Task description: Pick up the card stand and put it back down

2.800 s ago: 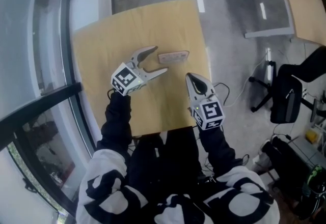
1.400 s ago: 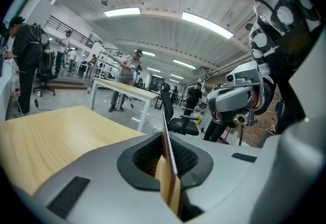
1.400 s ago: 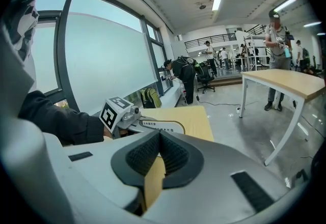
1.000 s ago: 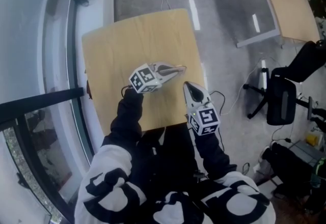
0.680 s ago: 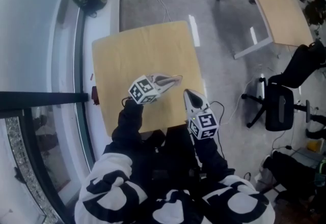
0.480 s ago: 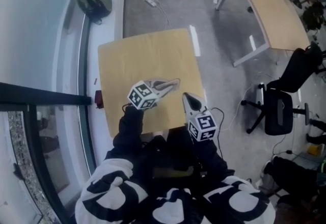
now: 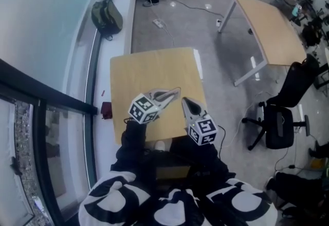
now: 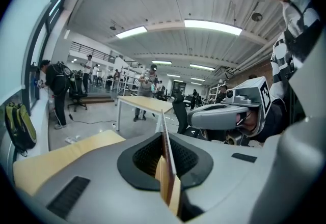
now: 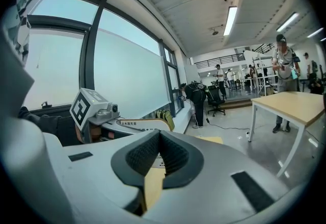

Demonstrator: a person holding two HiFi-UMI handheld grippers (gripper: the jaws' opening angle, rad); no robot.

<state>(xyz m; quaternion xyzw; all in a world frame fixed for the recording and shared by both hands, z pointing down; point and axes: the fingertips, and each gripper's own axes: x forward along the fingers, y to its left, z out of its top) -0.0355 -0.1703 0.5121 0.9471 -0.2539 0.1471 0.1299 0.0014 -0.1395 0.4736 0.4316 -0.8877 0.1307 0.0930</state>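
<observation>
Broadly, a grey office floor (image 7: 169, 19) fills the head view, with a spare table (image 7: 267, 30), a black chair (image 7: 280, 117) and a green backpack (image 7: 107, 16) all well apart from the work. Nearer, the small wooden bench (image 7: 149, 71) sits directly before the person, within easy reach of both arms.

The left tongs (image 7: 172, 94) reach over the bench's near right part and are clamped on the card stand (image 8: 167, 167). In the left gripper view the thin wooden slab stands edge-on between the dark pads. It is pinched across its flat faces, the narrow way, which I judge the surest hold on so thin a piece. In the right gripper view the stand shows side-on with a printed label. It looks lifted clear of the bench, so I judge the pick-up done and the setting down yet to come.

The right tongs (image 7: 184, 100) hang just beside the left, jaws together on nothing. They seem parked out of the way, since one hand is enough here.
</observation>
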